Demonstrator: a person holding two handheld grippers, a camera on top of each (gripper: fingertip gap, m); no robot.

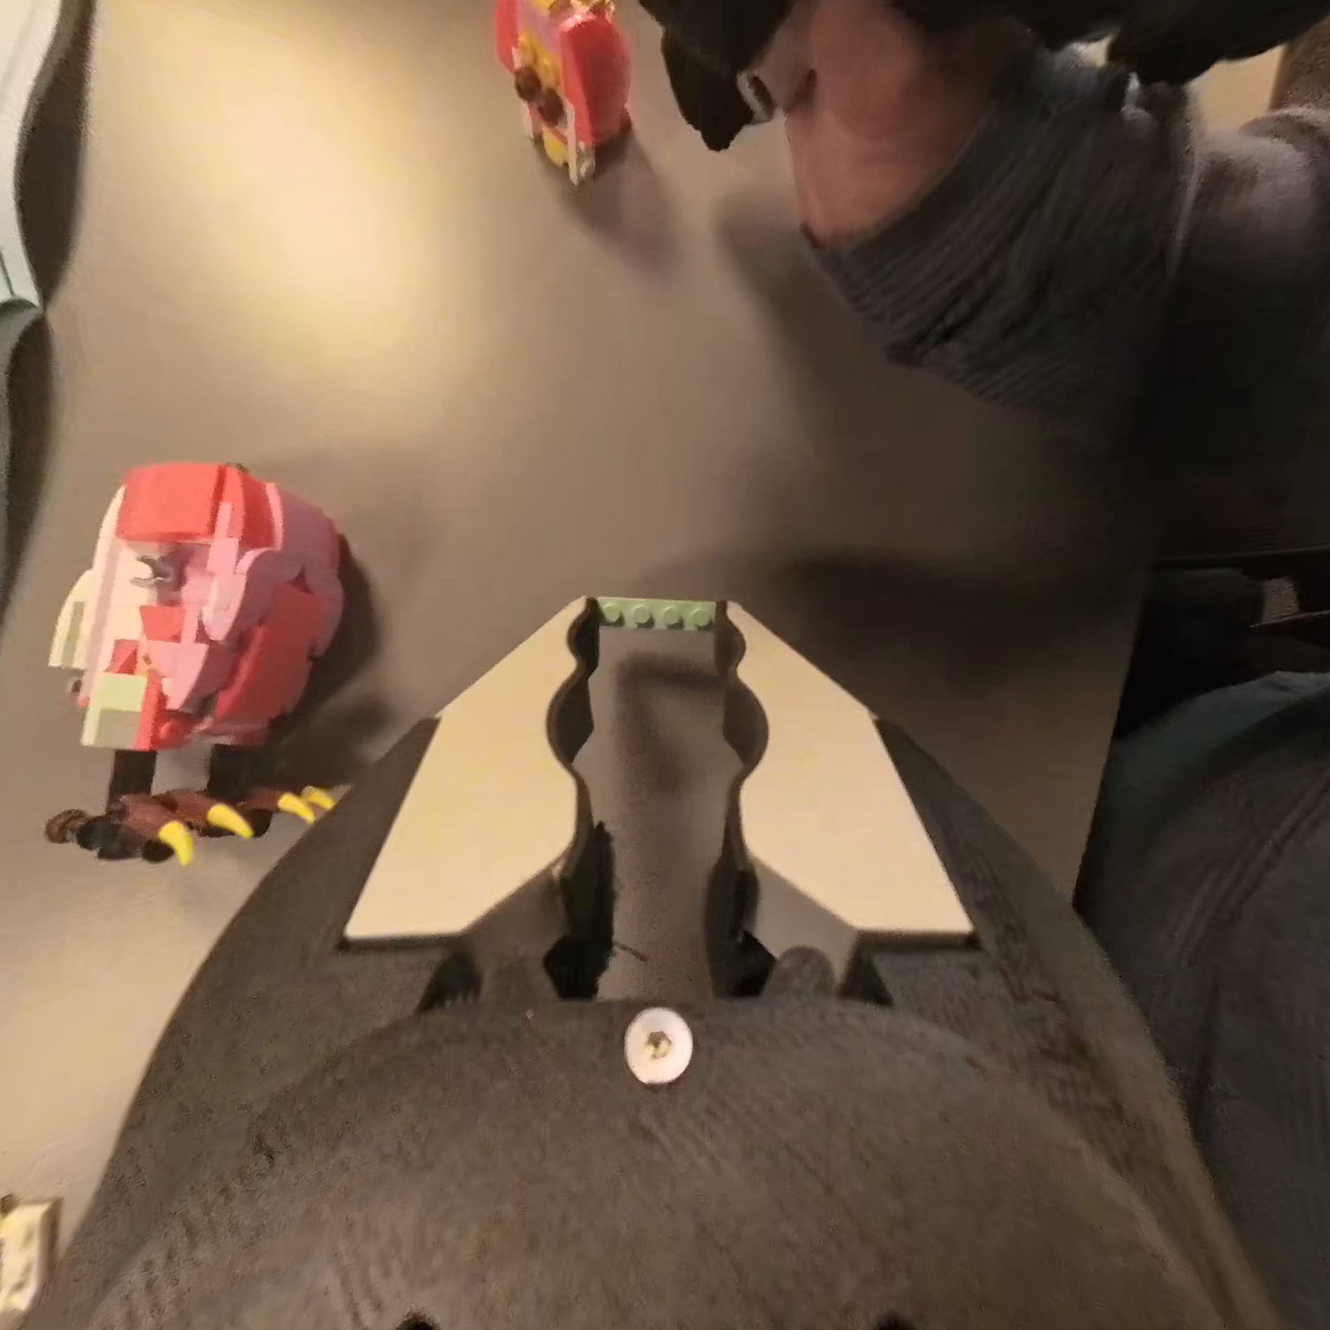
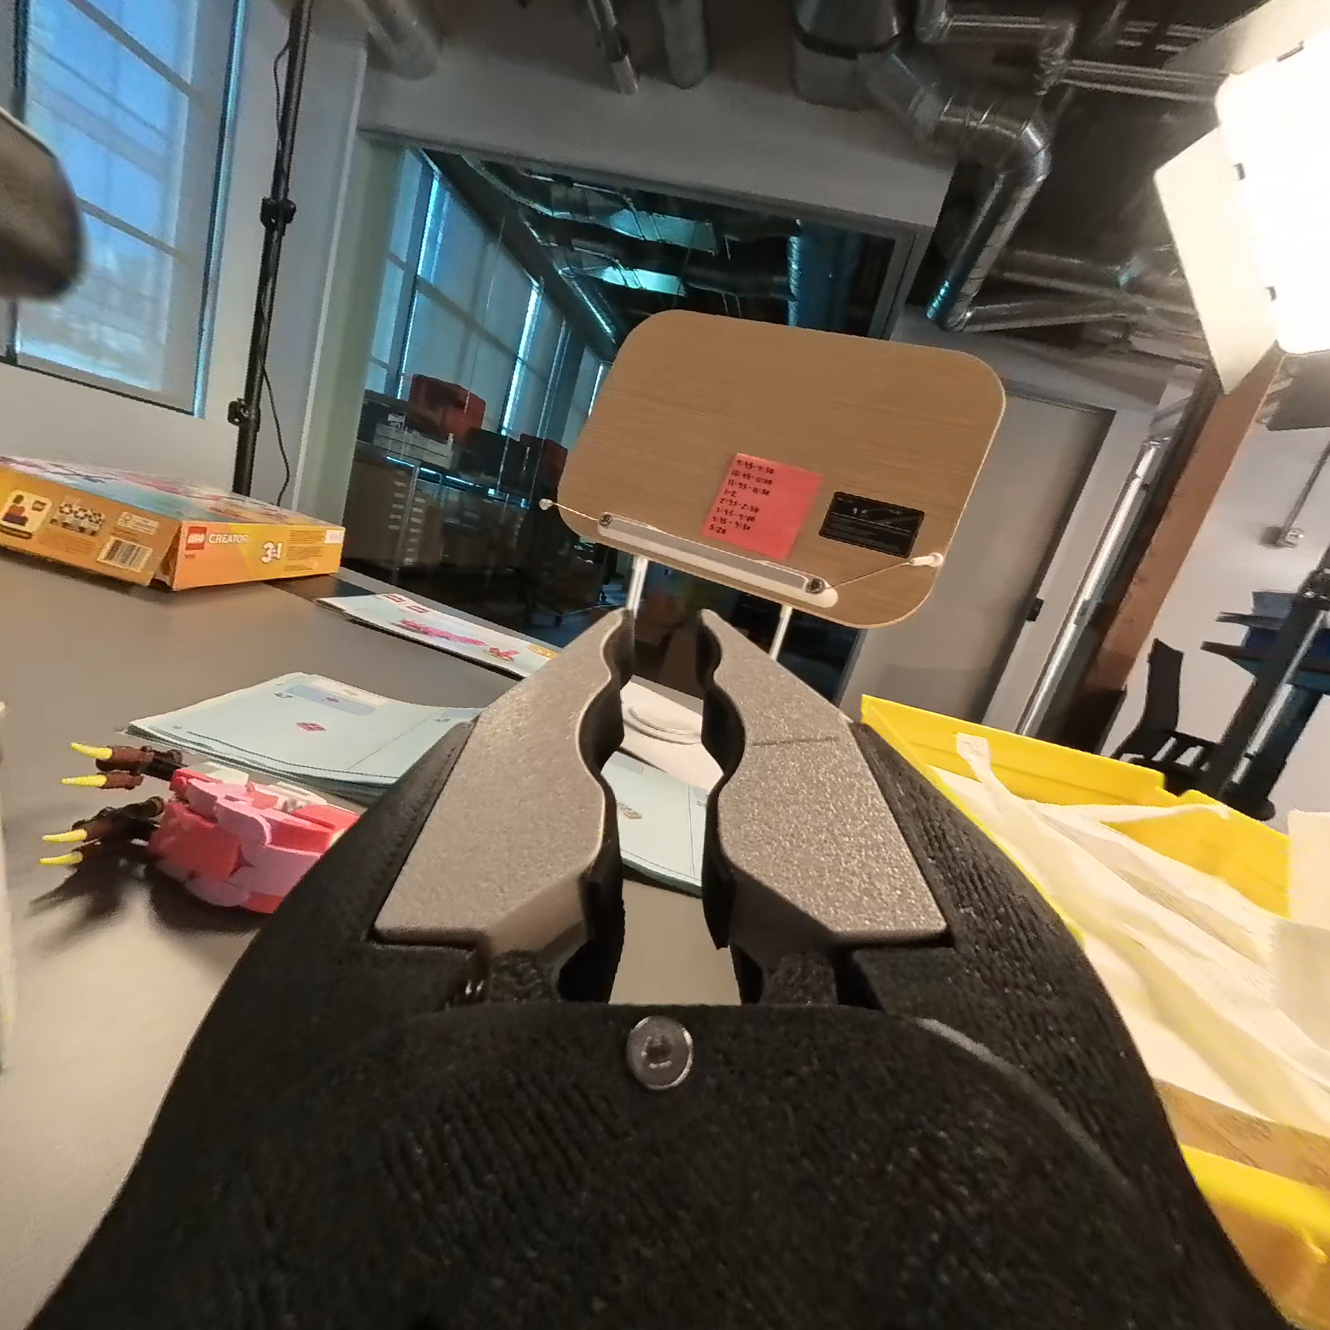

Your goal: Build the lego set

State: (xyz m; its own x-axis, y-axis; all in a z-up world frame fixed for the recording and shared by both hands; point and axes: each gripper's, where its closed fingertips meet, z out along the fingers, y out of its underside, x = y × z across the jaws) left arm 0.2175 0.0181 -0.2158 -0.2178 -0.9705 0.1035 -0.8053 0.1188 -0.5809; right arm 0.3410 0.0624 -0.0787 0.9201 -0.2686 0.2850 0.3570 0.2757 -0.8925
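Observation:
My left gripper (image 1: 658, 620) is shut on a light green studded plate (image 1: 658, 616). Both fingertips press its ends and hold it above the dark table (image 1: 446, 374). A pink and red brick-built bird with brown feet and yellow claws (image 1: 209, 619) lies on the table to its left. In the right wrist view the bird (image 2: 237, 842) lies at lower left. My right gripper (image 2: 666, 637) is raised above the table with its fingertips a little apart and nothing between them.
A second red and pink brick model (image 1: 568, 79) stands at the far side. A person's hand and grey sleeve (image 1: 1007, 237) are at upper right. Instruction booklets (image 2: 302, 734), an orange box (image 2: 180, 536), a wooden book stand (image 2: 784, 460) and a yellow bin with plastic bags (image 2: 1065, 784) are nearby. One gripper's finger ends stand about 20 centimeters off the other's. To the bird (image 2: 237, 842): left tips about 7 centimeters, right tips about 15 centimeters. It turns up in the left wrist view (image 1: 284, 581) as well.

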